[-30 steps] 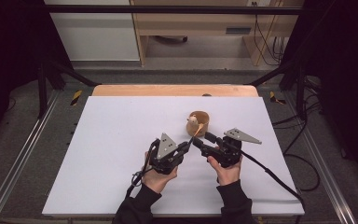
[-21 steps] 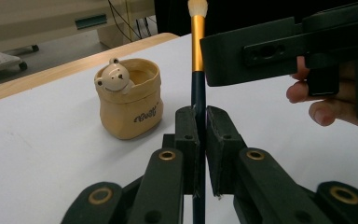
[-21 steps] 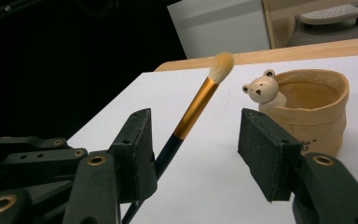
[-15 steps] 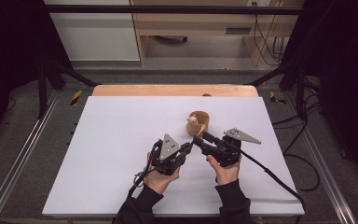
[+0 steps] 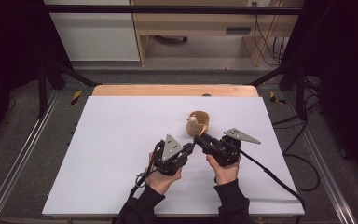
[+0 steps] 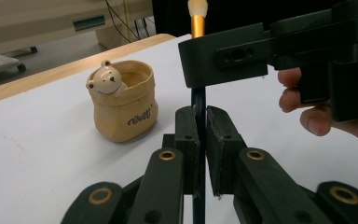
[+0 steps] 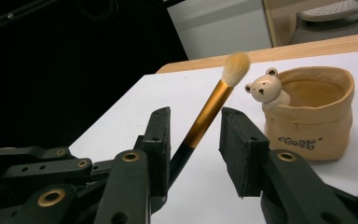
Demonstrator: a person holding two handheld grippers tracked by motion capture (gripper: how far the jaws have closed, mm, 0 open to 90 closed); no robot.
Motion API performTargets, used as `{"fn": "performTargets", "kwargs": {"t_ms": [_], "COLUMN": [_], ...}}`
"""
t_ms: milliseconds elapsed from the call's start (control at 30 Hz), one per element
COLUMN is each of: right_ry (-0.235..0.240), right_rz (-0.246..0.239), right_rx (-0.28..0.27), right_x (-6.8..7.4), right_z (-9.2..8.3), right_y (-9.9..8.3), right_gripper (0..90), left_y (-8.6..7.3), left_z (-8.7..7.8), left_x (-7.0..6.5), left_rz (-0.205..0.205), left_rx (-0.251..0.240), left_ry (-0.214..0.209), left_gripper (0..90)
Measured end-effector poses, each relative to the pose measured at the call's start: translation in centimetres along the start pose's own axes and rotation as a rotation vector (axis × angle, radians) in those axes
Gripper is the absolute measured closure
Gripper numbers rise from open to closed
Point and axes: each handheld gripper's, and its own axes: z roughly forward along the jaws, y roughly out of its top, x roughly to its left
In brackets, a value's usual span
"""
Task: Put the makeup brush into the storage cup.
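A makeup brush point(image 7: 209, 112) with a pale tuft, gold ferrule and dark handle is held tilted above the white table. My left gripper point(image 6: 203, 121) is shut on the dark handle point(image 6: 198, 98). My right gripper point(image 7: 193, 126) has the ferrule between its jaws, which have just been closing. The brush lies against one pad and a gap remains at the other. In the high view the left gripper point(image 5: 189, 148) and right gripper point(image 5: 200, 138) meet tip to tip. A tan bear cup point(image 5: 198, 122) stands upright just beyond them.
The white tabletop point(image 5: 121, 140) stretches wide to the left and front. A wooden strip point(image 5: 168, 89) edges its far side. Metal frame rails run along both sides, and a cable trails off from the right gripper toward the right front corner.
The right gripper's jaws have narrowed around the brush. Both hands, the brush and the cup stay where they were.
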Motion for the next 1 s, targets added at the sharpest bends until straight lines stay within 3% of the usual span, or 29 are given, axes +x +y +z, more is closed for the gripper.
{"fn": "performTargets", "kwargs": {"t_ms": [533,733,767,800,1000], "right_ry": [0.028,0.062,0.068,0.051,0.06], "right_rz": [0.028,0.038,0.039,0.032,0.014], "right_rx": [0.001,-0.004,-0.003,-0.006,-0.003], "right_x": [0.06,0.14,0.14,0.14,0.15], "right_z": [0.05,0.0,-0.01,0.0,-0.01], "right_y": [0.02,0.03,0.02,0.0,-0.18], "right_gripper": [76.7,82.4,82.7,83.5,83.9], "left_y": [0.06,0.03,0.0,0.03,-0.05], "left_z": [0.02,0.11,0.04,0.0,0.07], "left_x": [-0.18,-0.22,-0.24,-0.23,-0.1], "left_rz": [0.006,0.006,0.007,0.005,0.012], "left_rx": [0.0,0.003,-0.004,-0.007,0.014], "left_ry": [0.01,0.012,0.012,0.012,0.009], "left_gripper": [83.0,83.1,89.8,89.8,89.7]}}
